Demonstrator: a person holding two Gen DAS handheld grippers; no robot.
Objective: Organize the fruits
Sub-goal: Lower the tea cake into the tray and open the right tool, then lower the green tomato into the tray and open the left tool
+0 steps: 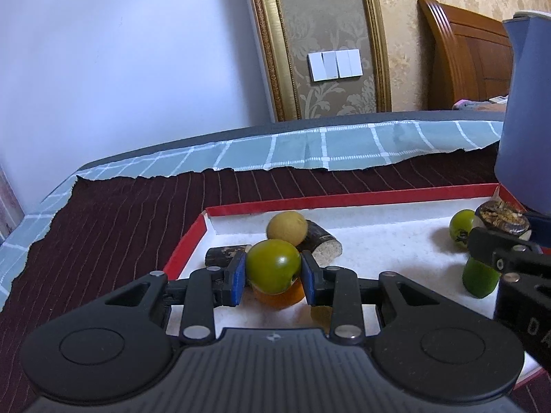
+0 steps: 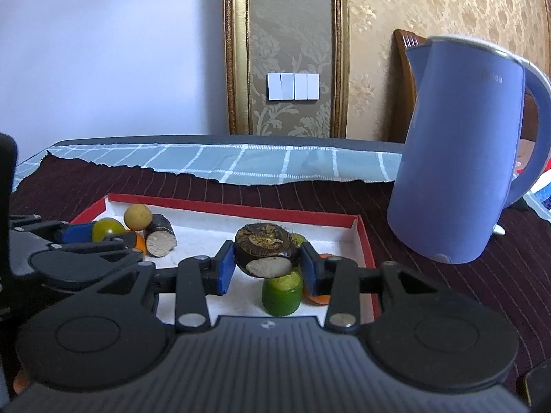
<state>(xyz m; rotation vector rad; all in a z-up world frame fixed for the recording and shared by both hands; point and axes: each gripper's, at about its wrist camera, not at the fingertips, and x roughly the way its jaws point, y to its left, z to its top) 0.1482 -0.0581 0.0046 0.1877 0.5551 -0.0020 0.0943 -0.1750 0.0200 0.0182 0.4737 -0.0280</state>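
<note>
My left gripper [image 1: 273, 270] is shut on a small green round fruit [image 1: 273, 265], held above the left part of a red-rimmed white tray [image 1: 344, 199]. Under it lies an orange fruit [image 1: 279, 296]. Behind it rest a tan round fruit [image 1: 287, 228] and two dark cut stick pieces [image 1: 320, 242]. My right gripper [image 2: 267, 261] is shut on a dark brown water chestnut [image 2: 267, 249] with a white cut patch, above a green cut piece [image 2: 280, 292] standing in the tray [image 2: 361, 237]. The left gripper [image 2: 100, 232] with its green fruit [image 2: 105, 227] appears at the left of the right wrist view.
A blue electric kettle [image 2: 461, 151] stands on the dark red striped cloth [image 2: 430, 275] just right of the tray. Another green fruit [image 1: 461, 228] lies near the tray's right end. A checked teal cloth [image 1: 310, 151] covers the table's far edge, below the wall.
</note>
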